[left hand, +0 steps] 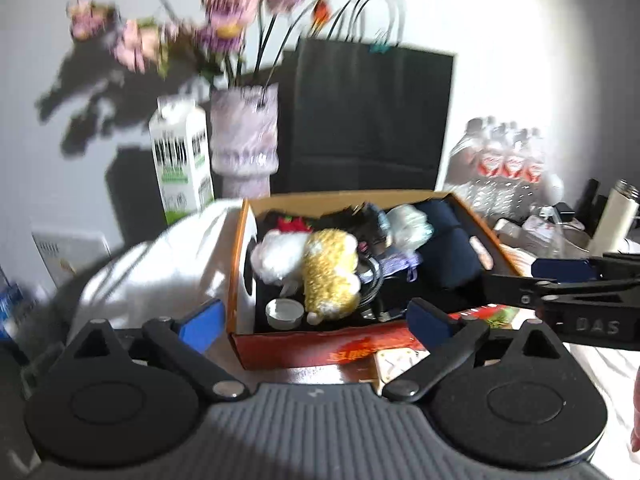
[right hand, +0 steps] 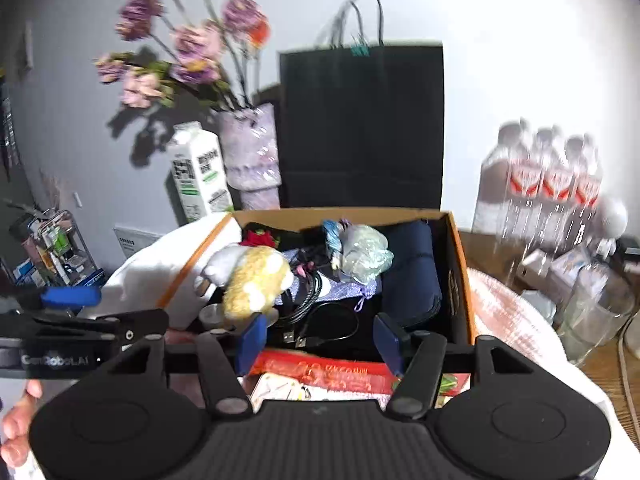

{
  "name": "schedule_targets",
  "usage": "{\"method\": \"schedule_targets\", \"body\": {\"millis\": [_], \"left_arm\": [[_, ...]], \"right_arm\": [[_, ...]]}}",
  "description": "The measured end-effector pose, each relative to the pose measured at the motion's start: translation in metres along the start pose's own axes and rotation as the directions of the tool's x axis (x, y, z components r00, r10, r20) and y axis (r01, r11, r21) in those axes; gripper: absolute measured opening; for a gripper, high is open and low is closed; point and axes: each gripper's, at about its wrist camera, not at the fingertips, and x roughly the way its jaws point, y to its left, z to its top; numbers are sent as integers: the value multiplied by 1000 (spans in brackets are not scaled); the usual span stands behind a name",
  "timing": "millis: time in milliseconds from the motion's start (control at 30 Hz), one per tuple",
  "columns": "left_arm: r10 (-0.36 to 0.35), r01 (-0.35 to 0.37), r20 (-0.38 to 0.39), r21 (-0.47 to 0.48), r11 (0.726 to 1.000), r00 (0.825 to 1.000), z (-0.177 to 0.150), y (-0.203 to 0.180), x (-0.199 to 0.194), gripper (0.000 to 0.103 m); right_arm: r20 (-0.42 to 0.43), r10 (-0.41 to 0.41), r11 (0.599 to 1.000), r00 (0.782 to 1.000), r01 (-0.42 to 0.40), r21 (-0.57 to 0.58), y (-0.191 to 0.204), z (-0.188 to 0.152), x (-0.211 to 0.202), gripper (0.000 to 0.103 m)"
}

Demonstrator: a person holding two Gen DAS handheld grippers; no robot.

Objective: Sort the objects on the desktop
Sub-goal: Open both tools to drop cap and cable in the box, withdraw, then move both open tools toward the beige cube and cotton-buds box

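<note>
An orange cardboard box (left hand: 240,264) (right hand: 460,272) sits in front of both grippers, filled with small items. Inside lie a yellow and white plush toy (left hand: 320,264) (right hand: 252,280), black cables (right hand: 320,320), a navy cloth (left hand: 448,248) (right hand: 412,272), a crumpled plastic bag (right hand: 364,252) and a small round tin (left hand: 285,312). My left gripper (left hand: 316,326) (right hand: 120,308) stands wide open just before the box's near wall, holding nothing. My right gripper (right hand: 320,344) (left hand: 520,276) is open too, above the box's near edge, with nothing between its pads.
Behind the box stand a black paper bag (left hand: 368,120), a purple vase of flowers (left hand: 244,136) and a milk carton (left hand: 182,160). A pack of water bottles (right hand: 548,184) and glassware (right hand: 592,312) crowd the right. White cloth (left hand: 152,264) lies left of the box. A red printed packet (right hand: 332,372) lies below.
</note>
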Motion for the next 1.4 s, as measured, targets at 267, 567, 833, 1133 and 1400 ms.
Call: {"method": "schedule_targets", "body": {"millis": [267, 567, 833, 1133, 1400], "left_arm": [[-28, 25, 102, 28, 999, 994, -54, -20, -67, 101], [-19, 16, 124, 29, 999, 992, -121, -30, -120, 101], [-4, 8, 102, -47, 999, 995, -188, -25, -146, 102], [51, -50, 10, -53, 997, 999, -199, -23, -119, 102], [63, -66, -65, -55, 996, 996, -202, -23, -89, 102]], "right_arm": [[148, -18, 997, 989, 29, -75, 23, -57, -74, 70], [189, -40, 995, 981, 56, -82, 37, -134, -135, 78], [241, -65, 989, 968, 95, -116, 52, -210, -167, 85], [202, -124, 971, 971, 161, -175, 54, -238, -156, 86], [158, -119, 981, 980, 141, -133, 35, -237, -137, 86]]}}
